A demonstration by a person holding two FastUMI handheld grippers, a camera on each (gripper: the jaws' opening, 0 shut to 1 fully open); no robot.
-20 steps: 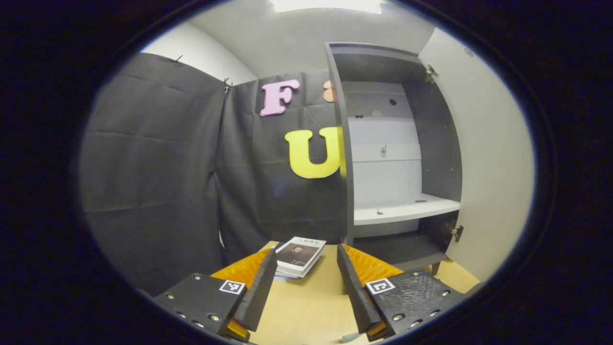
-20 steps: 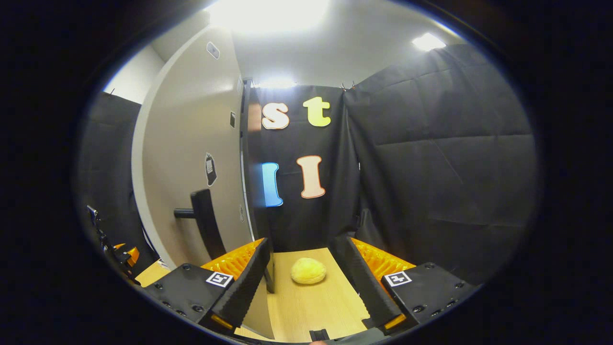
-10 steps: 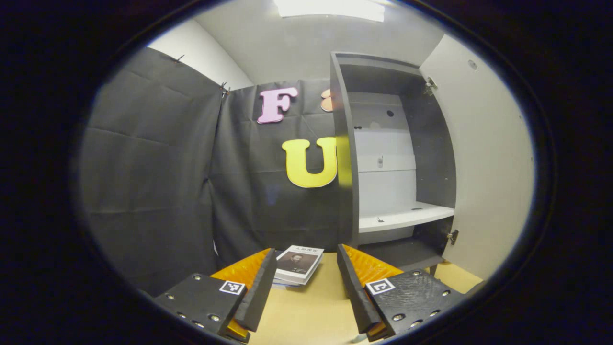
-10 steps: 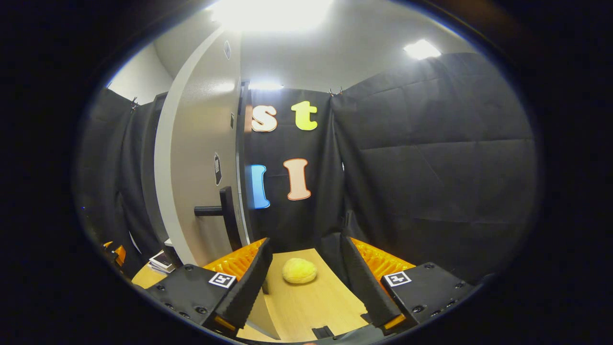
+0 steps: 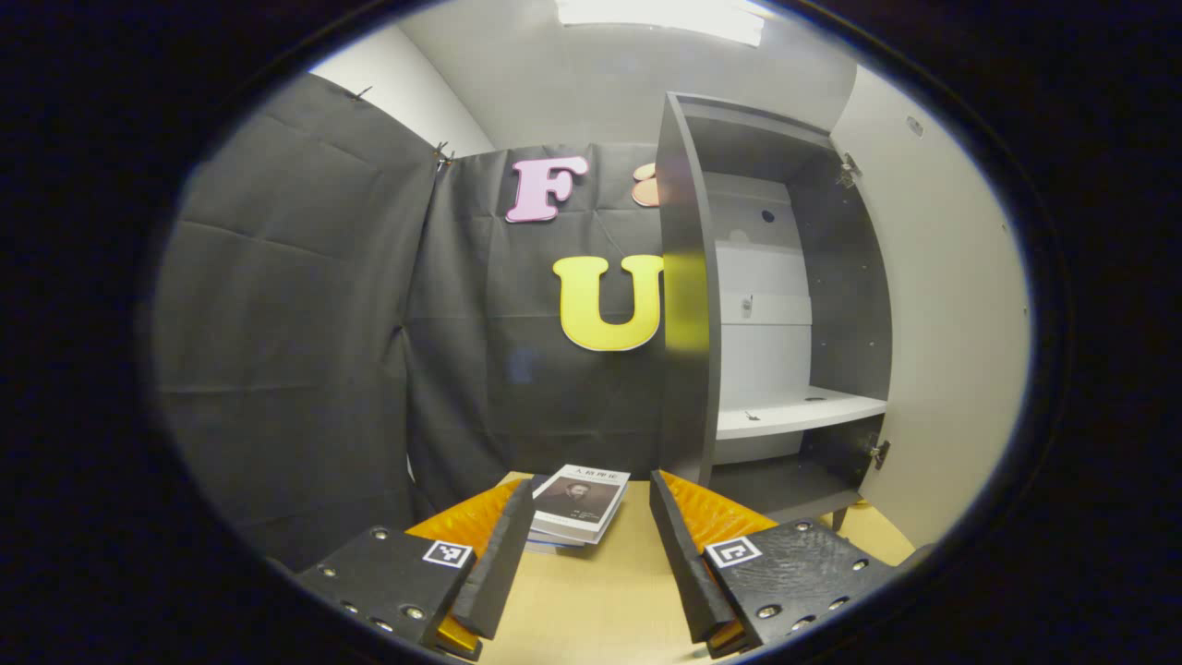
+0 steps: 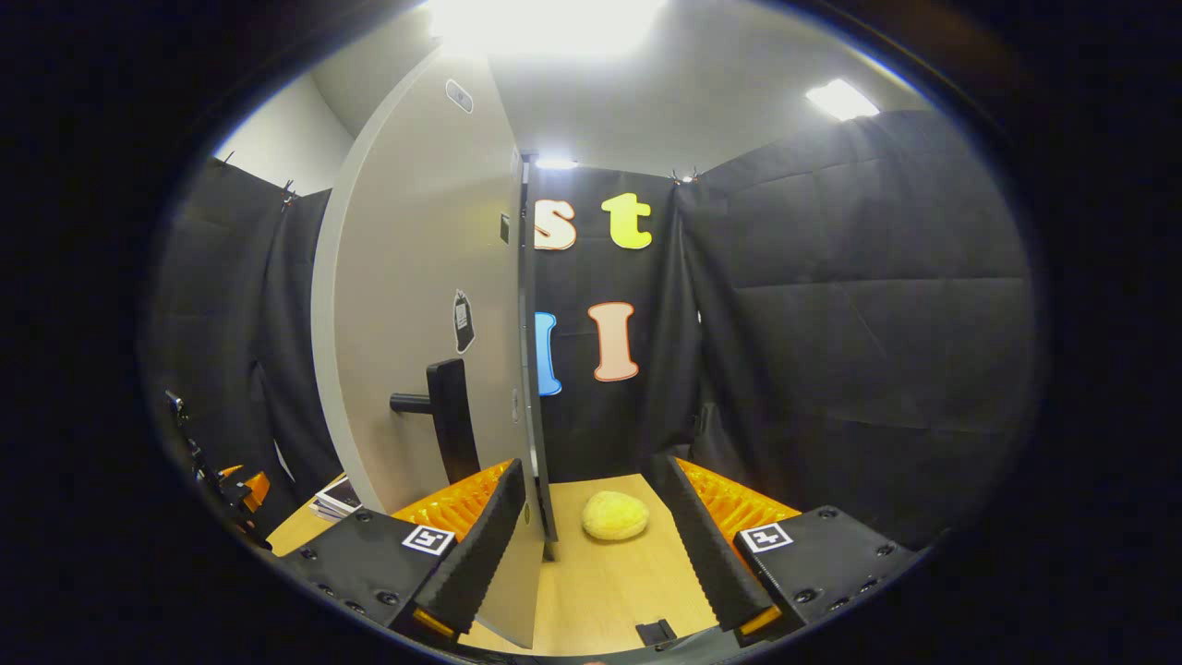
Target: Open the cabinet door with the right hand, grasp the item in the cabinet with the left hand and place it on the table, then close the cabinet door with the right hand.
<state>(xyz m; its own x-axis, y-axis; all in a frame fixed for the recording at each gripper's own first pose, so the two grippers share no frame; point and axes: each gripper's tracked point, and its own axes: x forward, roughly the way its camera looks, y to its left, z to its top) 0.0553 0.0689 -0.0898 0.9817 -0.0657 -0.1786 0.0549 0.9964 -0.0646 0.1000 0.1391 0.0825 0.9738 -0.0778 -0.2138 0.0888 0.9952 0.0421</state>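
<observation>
Since a second ago the left gripper [image 5: 584, 545] has drifted a little, so the cabinet [image 5: 688, 305] now sits further right in the left gripper view, and the door [image 6: 416, 305] has swung so its outer edge stands nearer the middle of the right gripper view.

From the left: the left gripper hovers over the pale wooden table [image 5: 591, 600], fingers spread wide and holding nothing. Beyond its tips lies a small stack of books [image 5: 577, 503], flat on the table just beside the cabinet's dark side panel. That cabinet is a tall dark grey box with a white shelf [image 5: 799, 413] and a white back; both shelf and floor look bare. Its door, smooth and off-white, stands open to the right on metal hinges [image 5: 877, 452].

Over in the right gripper view, the right gripper [image 6: 591, 545] is likewise spread and empty, its left finger close beside the door's edge; I cannot tell whether they touch. A black bar handle [image 6: 448, 420] juts from the door's face. Ahead on the table rests a soft, rounded yellow lump [image 6: 615, 514].
</observation>
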